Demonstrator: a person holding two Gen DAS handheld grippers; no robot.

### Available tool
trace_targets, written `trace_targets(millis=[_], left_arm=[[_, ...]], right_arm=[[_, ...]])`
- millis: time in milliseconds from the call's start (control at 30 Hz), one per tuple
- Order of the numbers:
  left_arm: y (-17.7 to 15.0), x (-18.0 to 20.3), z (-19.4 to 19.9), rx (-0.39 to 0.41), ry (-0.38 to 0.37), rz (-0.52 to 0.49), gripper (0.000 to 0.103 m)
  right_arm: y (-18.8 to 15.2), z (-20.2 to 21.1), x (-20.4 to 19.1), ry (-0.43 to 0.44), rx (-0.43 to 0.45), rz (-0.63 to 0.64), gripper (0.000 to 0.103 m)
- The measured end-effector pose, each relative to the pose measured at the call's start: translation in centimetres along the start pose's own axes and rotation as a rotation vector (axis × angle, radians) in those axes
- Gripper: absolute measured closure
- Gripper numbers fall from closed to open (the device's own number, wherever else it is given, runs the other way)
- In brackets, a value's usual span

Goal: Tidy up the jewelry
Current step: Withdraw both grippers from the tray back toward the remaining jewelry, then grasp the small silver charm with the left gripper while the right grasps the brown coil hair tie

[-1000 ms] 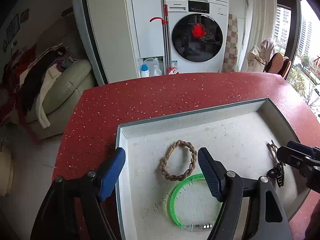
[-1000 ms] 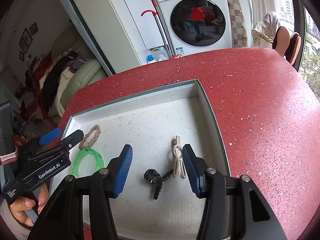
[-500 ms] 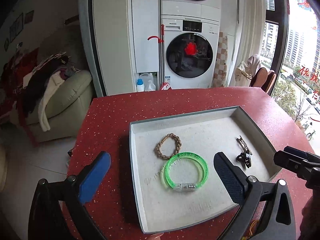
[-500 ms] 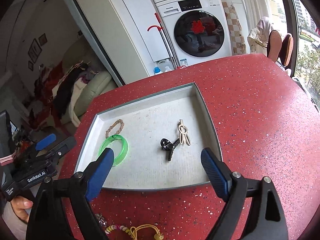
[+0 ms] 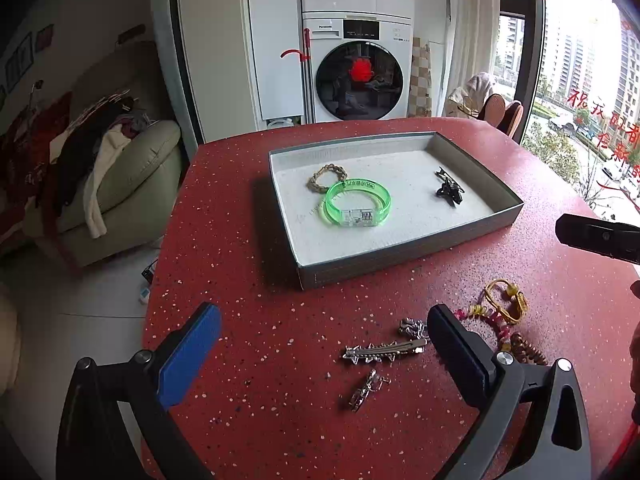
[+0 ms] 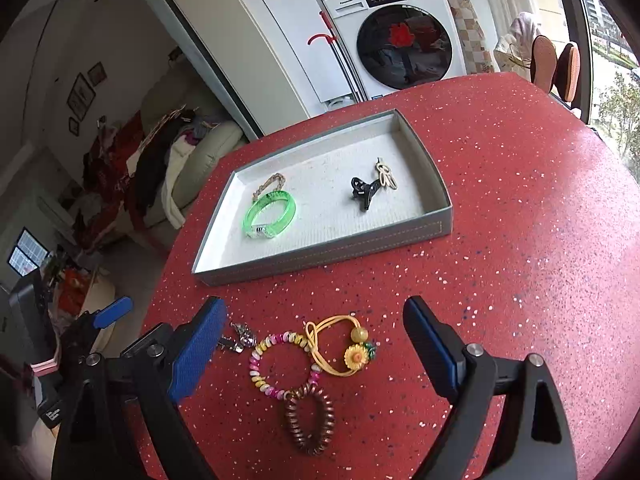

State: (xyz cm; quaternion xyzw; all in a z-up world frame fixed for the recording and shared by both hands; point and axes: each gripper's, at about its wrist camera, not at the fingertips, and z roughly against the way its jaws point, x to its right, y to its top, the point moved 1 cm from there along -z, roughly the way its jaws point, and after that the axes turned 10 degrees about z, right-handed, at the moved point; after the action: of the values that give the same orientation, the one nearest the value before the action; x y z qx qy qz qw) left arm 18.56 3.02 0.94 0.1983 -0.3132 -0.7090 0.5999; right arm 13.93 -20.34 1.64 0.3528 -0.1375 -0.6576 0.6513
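A grey tray (image 5: 400, 256) (image 6: 320, 256) on the red table holds a green bracelet (image 5: 356, 200) (image 6: 270, 212), a braided brown bracelet (image 5: 326, 176) and a black clip (image 6: 364, 192) beside a beige clip (image 6: 386, 174). Loose on the table in front of the tray lie a silver hair clip (image 5: 384, 352), a small silver piece (image 5: 364, 390), a pink-and-yellow bead bracelet (image 6: 256, 372), a yellow sunflower band (image 6: 354, 354) and a brown coil tie (image 6: 292, 412). My left gripper (image 5: 324, 356) hangs open over the silver clips. My right gripper (image 6: 316, 354) hangs open over the bead bracelet and the sunflower band. Neither holds anything.
The red table (image 6: 520, 200) curves away at its left edge above the floor. A cream sofa (image 5: 132, 168) piled with clothes stands to the left. A washing machine (image 5: 360, 76) is behind the table, and chairs (image 6: 556, 64) stand by the window.
Both grippers have drawn back from over the tray toward the near side of the table and their jaws have spread wider. The loose jewelry in front of the tray has come into view.
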Motion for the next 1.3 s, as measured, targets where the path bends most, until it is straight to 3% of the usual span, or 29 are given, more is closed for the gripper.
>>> trace_targets(millis=[400,1000,1167,1233,1300], left_arm=[[-4.9,-0.8,-1.1,-0.084,0.041,0.026,0.0],[-5.3,0.5,-2.4,-0.098,0.052,-0.008,0.0],[-5.4,0.8,-2.8,-0.103,0.051,-0.013,0.0],[-5.4,0.9,-3.2,-0.12,0.057,-0.019,0.006],[-5.5,0.8,-3.4,-0.126,0.057,-0.012,0.006]], right_arm=[[-6.9,-1.6,-0.6,-0.062,-0.133,-0.014,0.011],[-6.8,-2.1,-2.9,-0.151,-0.147,0.112,0.011],[-6.7,-3.2,-4.1,-0.172,-0.174,0.169,0.023],[-6.7,-3.3,-4.5,-0.187,-0.175,0.19,0.025],[-6.7,-3.4,-4.7,-0.199,-0.177,0.204,0.027]])
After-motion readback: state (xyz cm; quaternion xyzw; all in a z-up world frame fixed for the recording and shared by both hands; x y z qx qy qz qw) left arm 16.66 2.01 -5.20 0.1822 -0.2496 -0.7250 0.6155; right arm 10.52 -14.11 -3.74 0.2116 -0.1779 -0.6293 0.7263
